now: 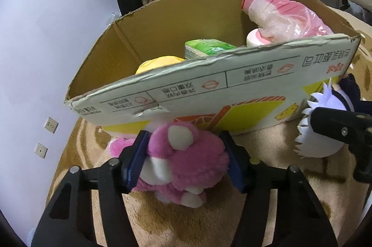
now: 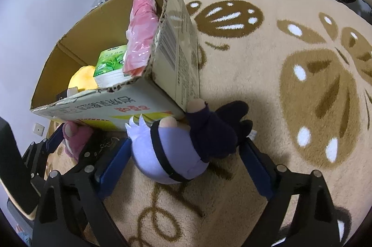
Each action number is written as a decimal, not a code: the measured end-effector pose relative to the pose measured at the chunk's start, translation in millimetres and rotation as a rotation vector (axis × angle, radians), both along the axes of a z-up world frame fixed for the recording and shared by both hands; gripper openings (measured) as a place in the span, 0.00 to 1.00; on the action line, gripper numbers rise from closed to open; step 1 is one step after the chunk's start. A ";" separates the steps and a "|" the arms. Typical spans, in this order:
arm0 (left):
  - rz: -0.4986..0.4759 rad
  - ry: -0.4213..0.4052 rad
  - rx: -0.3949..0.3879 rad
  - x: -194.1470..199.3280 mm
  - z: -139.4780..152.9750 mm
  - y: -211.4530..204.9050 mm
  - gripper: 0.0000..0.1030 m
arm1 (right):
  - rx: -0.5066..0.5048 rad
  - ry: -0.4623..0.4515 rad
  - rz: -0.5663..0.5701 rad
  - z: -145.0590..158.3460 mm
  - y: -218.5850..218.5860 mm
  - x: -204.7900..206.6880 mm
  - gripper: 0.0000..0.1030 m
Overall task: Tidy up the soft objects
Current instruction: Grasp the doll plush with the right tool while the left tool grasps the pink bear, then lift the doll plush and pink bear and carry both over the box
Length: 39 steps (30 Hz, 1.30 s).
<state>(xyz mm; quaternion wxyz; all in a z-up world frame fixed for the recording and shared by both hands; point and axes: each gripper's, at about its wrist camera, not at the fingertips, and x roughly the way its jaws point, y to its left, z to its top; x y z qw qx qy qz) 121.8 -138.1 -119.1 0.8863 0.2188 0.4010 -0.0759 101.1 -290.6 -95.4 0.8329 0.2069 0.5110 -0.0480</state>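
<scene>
Now, left claw (image 1: pixel 186 154) clamped on pink plush (image 1: pixel 186 154), right claw (image 2: pixel 186 154) apart, astride lavender doll (image 2: pixel 167 154)

The cardboard box (image 1: pixel 209 89) wall hides most of the yellow plush (image 1: pixel 158 63).

Both wrist views look forward and down from close above the rug (image 2: pixel 290 107), sharing the cardboard box (image 1: pixel 209 93), mid-frame on the left, upper left on the right.

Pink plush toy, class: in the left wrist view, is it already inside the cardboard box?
No. The pink plush toy sits outside the cardboard box, pinched between the left gripper pads over the rug.
</scene>
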 end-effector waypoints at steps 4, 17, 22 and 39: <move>0.003 0.002 -0.014 -0.1 1.4 3.3 0.56 | -0.005 0.010 0.003 -2.8 0.6 4.5 0.96; 0.026 0.008 -0.072 1.8 14.3 19.2 0.54 | 0.038 0.008 -0.012 -4.5 -2.6 1.6 0.86; 0.049 0.013 -0.098 1.2 19.1 28.8 0.53 | 0.022 -0.007 -0.019 3.1 -3.4 -4.2 0.85; 0.123 -0.073 -0.145 -21.3 54.2 70.0 0.53 | -0.007 -0.128 -0.017 44.9 2.9 -32.9 0.85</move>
